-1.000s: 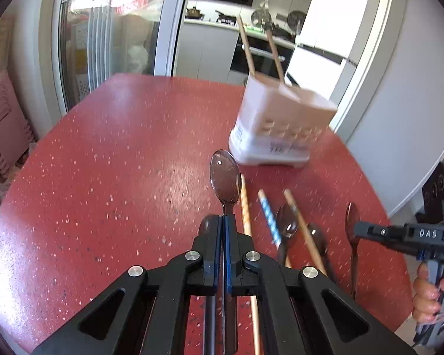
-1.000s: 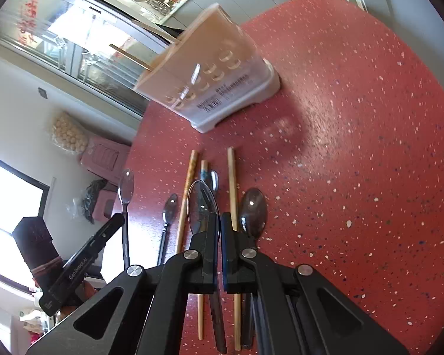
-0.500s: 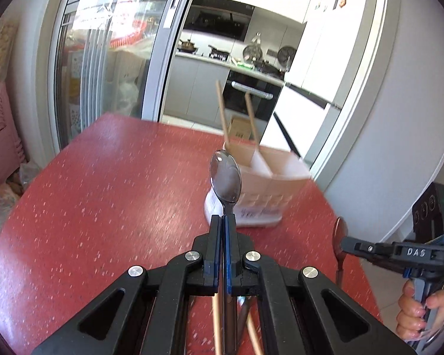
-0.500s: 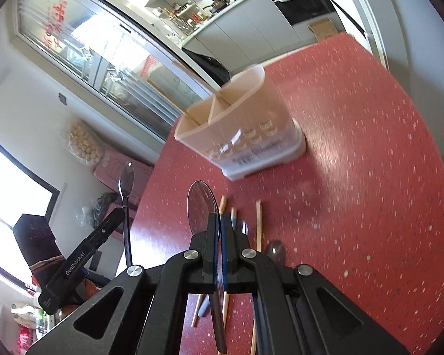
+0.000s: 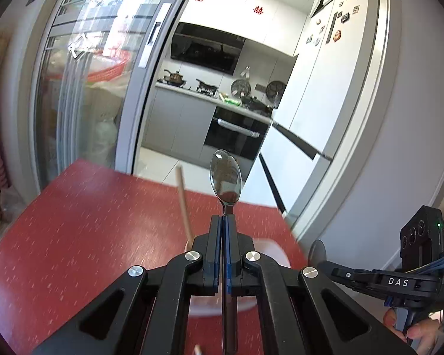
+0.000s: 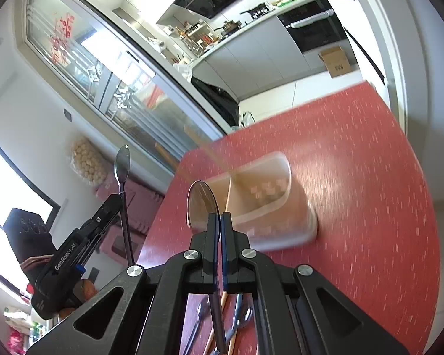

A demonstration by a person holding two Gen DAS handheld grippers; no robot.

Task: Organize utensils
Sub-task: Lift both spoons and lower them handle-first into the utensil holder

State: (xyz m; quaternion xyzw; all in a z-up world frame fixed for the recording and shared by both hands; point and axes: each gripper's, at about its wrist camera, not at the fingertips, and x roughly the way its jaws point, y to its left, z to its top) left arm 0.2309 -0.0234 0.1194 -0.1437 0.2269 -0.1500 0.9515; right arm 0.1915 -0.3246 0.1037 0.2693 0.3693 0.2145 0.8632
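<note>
My left gripper (image 5: 224, 222) is shut on a metal spoon (image 5: 225, 182), bowl up, raised above the red table (image 5: 83, 222). My right gripper (image 6: 221, 222) is shut on a second spoon (image 6: 202, 204), also bowl up. The beige utensil holder (image 6: 278, 204) with wooden chopsticks (image 5: 183, 201) in it stands on the table ahead of the right gripper; in the left wrist view it is mostly hidden behind the fingers (image 5: 269, 254). The right gripper also shows in the left wrist view (image 5: 370, 278), and the left gripper with its spoon shows in the right wrist view (image 6: 103, 216).
Several spoons and chopsticks (image 6: 233, 325) lie on the table under the right gripper. A glass sliding door (image 5: 83, 88) and the kitchen lie beyond the table's far edge. A white wall (image 5: 399, 148) stands to the right.
Both grippers have lifted and tilted up with their spoons. The holder has come closer and lower in both views; the loose utensils have dropped below the fingers.
</note>
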